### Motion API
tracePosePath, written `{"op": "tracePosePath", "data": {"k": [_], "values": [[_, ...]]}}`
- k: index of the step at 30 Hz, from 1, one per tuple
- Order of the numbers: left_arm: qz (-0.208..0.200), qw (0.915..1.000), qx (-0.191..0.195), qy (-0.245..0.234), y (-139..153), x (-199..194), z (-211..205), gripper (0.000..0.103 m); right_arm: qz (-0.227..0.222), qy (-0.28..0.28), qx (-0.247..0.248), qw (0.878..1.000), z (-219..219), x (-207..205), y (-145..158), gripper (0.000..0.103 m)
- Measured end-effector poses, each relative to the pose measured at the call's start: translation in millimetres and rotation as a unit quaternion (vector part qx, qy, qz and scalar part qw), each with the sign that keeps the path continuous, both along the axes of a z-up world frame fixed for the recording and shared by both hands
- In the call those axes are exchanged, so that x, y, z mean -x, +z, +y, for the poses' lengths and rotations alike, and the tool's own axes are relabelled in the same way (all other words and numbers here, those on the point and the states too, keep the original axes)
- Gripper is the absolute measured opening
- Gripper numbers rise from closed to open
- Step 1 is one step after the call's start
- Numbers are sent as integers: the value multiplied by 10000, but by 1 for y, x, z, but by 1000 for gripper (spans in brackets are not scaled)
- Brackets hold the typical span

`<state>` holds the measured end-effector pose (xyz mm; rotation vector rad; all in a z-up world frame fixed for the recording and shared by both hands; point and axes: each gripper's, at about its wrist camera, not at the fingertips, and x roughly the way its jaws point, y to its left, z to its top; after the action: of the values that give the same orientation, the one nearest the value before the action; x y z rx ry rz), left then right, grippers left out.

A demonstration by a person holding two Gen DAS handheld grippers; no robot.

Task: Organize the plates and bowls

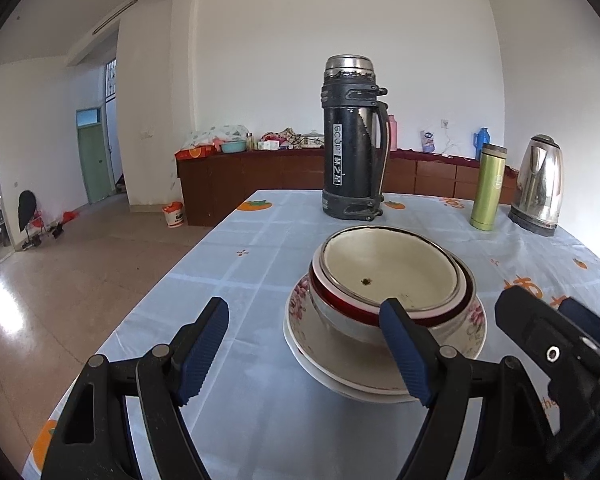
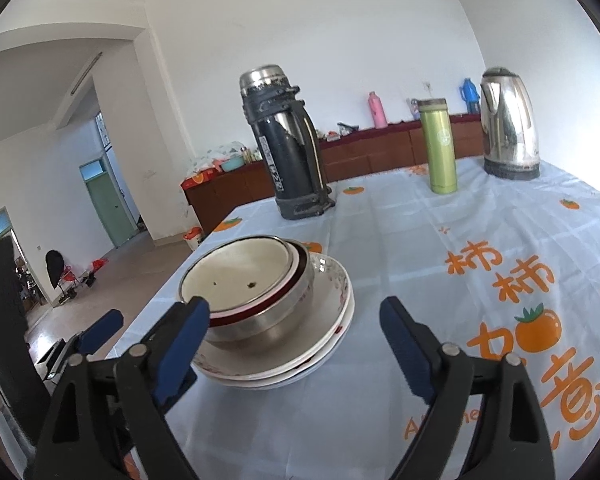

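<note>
On the blue-white tablecloth point(image 1: 236, 280), at about twelve o'clock from both my grippers, the dishes sit as one pile. I read the task as nearly finished: two bowls are nested and stand on stacked plates, and I see no other loose plate or bowl on the table in either view. What remains, I judge, is only to back away or nudge the pile.

My left gripper point(image 1: 304, 354) stands wide with nothing between its blue ribbed pads; its right finger overlaps the bowls' near rim in the picture, though I cannot tell whether it touches. My right gripper point(image 2: 296, 354) is also wide and empty, its left finger at the pile's near left edge, contact unclear.

The inner bowl point(image 1: 388, 266) is cream enamel with a thin metal rim and a couple of dark specks on its floor. It sits inside a steel bowl point(image 2: 260, 326) with a dull shiny wall and a dark red band under the lip. Beneath, the top plate point(image 1: 474, 320) is glossy white ceramic with pink flowers, on at least one more white plate point(image 2: 300, 376).

At eleven to one o'clock beyond stand a scuffed black flask point(image 1: 354, 140), a matte green bottle point(image 1: 488, 188) and a polished steel kettle point(image 1: 540, 186).
</note>
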<state>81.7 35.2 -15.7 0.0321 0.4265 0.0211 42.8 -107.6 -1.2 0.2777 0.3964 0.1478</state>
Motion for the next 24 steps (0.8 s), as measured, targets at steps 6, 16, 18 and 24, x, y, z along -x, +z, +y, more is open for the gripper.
{"op": "tracePosePath", "data": {"k": [6,16,18,24], "values": [[-44,10000,-12,-66,-3,3,-1,80,-330,-185,229,9990,1,10,3,101],[-404,9990,170,-74,5,21,4,86,-523,-216,142,9983,-4,22,4,102],[-494,9986,195,-73,7,25,5,86,-575,-216,182,9979,-3,25,5,103],[-585,9980,207,-149,10,32,4,87,-722,-257,177,9969,-2,40,8,103]]}}
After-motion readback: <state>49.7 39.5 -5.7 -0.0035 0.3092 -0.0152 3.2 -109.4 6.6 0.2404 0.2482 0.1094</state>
